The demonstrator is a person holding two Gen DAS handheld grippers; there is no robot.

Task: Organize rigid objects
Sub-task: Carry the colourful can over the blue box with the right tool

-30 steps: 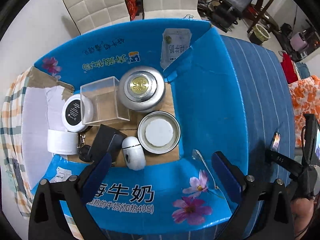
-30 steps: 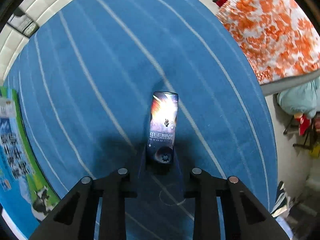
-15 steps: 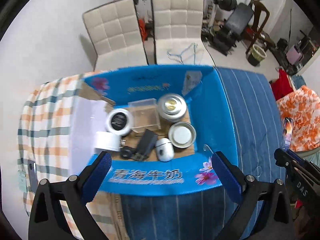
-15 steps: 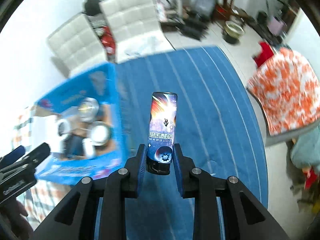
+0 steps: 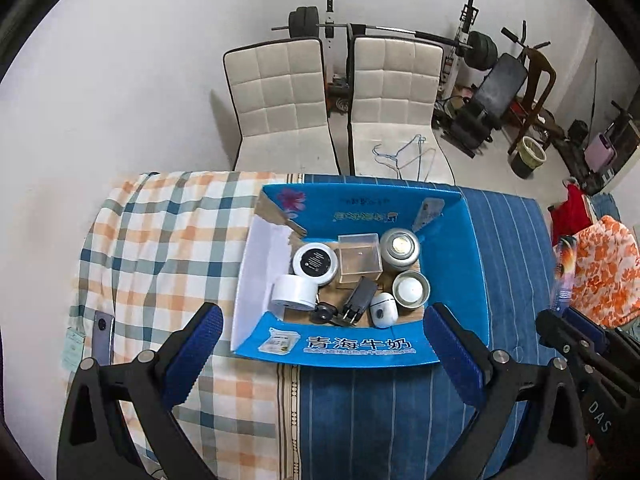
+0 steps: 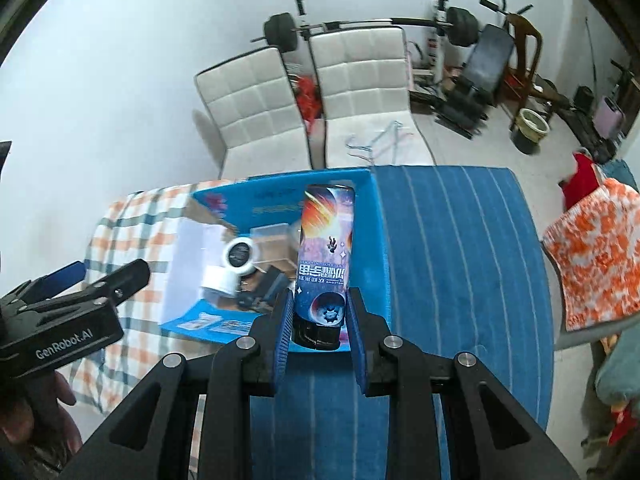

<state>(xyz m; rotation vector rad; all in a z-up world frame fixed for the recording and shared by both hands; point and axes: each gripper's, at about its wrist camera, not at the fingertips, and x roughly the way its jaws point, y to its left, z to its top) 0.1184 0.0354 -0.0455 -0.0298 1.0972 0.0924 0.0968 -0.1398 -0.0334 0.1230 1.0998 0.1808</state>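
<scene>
The right gripper (image 6: 319,312) is clenched on the base of a printed tube (image 6: 326,248) held in the air at about 3 o'clock of the blue box (image 5: 360,350); I would carry it over the rim and lower it into the bare cardboard by the near wall, clear of the tins. The left gripper (image 5: 320,344) hangs released and empty above the box. The tube's base is hidden between the jaws, and its far end is blurred in the left view.

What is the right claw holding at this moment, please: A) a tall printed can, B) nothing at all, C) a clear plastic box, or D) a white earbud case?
A: in the right wrist view the right claw is shut on the lower end of the tall printed can, which stands up between its blue pads.
</scene>
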